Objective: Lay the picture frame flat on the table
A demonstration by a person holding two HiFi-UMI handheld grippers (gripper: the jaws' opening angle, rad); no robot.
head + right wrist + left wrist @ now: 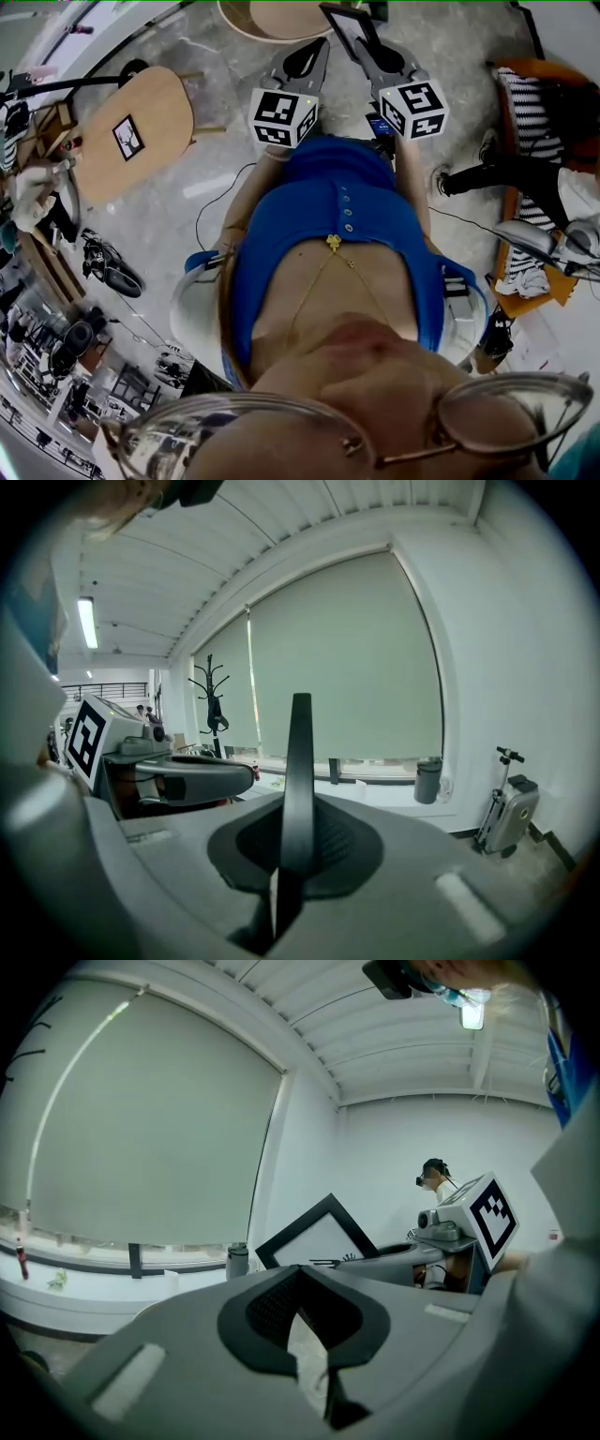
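Right gripper (297, 801): clamping the picture frame (300, 742) by its edge, holding it upright in the air, not yet over any surface.
Left gripper (300, 1274): hanging closed and empty alongside, probably waiting to steady.
Bench (272, 21): lying just ahead, only its rim showing.
Side bench (141, 103): standing well left, bearing a small frame (127, 137).

Head camera facing steeply down over the person's chest (328, 225) to the floor (169, 234), left gripper (319, 47) camera close behind its jaws, looking almost level toward the window blind (159, 1138), right gripper (366, 52) camera likewise, both sharing this blind, each catching the other gripper at its side.
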